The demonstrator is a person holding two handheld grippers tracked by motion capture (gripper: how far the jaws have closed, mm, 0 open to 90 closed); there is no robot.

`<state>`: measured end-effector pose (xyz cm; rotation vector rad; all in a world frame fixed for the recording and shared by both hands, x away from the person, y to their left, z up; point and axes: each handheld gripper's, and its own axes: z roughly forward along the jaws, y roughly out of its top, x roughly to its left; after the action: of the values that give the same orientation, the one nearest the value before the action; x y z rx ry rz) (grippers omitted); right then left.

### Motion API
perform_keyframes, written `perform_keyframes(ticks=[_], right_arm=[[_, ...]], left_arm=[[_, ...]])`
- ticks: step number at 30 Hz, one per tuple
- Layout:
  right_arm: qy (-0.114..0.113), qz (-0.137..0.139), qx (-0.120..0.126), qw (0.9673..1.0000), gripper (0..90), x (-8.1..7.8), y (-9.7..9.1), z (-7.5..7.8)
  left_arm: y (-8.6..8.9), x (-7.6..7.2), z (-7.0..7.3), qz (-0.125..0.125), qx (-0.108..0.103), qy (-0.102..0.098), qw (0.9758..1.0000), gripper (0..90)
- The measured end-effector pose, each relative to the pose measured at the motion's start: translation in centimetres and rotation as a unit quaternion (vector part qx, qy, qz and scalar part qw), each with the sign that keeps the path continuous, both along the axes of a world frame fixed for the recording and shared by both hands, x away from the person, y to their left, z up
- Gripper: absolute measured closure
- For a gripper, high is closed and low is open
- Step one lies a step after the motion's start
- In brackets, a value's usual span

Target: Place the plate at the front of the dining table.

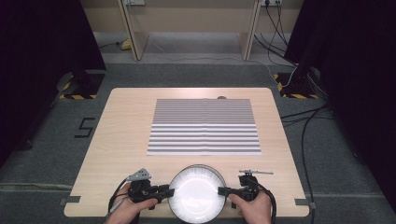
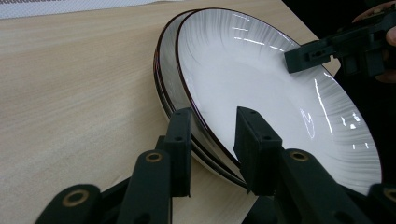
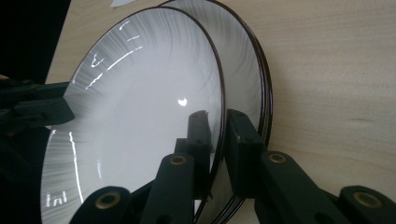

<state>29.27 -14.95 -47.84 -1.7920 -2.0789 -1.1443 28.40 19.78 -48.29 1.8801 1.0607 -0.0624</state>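
Two stacked plates (image 1: 195, 193) at the table's (image 1: 116, 135) near edge, top plate's (image 3: 140, 116) rim pinched tight by right gripper (image 3: 215, 140), left gripper (image 2: 212, 140) half open around both rims.

My right gripper (image 3: 215, 135) pinches the rim of the top plate (image 3: 140, 116), above a lower plate (image 3: 245, 65) on the wooden table (image 3: 336, 70).

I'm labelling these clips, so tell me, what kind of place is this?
Probably a lab or recording studio, not a home. A bare wooden table stands on grey carpet between black curtains, yellow-and-black hazard tape marks the stand feet, and loose cables run across the floor.
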Motion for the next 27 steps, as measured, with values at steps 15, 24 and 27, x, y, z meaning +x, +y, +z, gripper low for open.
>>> perform_keyframes(ticks=[15,24,27], right_arm=[[-0.089,-0.024,-0.001,0.9957,85.0,0.5,0.1,0.4],[-0.126,-0.03,0.002,0.9916,84.9,0.2,0.4,0.5],[-0.133,-0.026,0.005,0.9908,84.8,0.1,0.3,0.7]], left_arm=[[-0.3,1.2,-0.3,0.043,-0.004,-0.038,0.9983,78.1],[-0.1,1.4,-0.5,0.078,-0.039,-0.033,0.9956,82.6],[0.0,1.6,-0.7,0.083,-0.052,-0.023,0.9949,82.9]])
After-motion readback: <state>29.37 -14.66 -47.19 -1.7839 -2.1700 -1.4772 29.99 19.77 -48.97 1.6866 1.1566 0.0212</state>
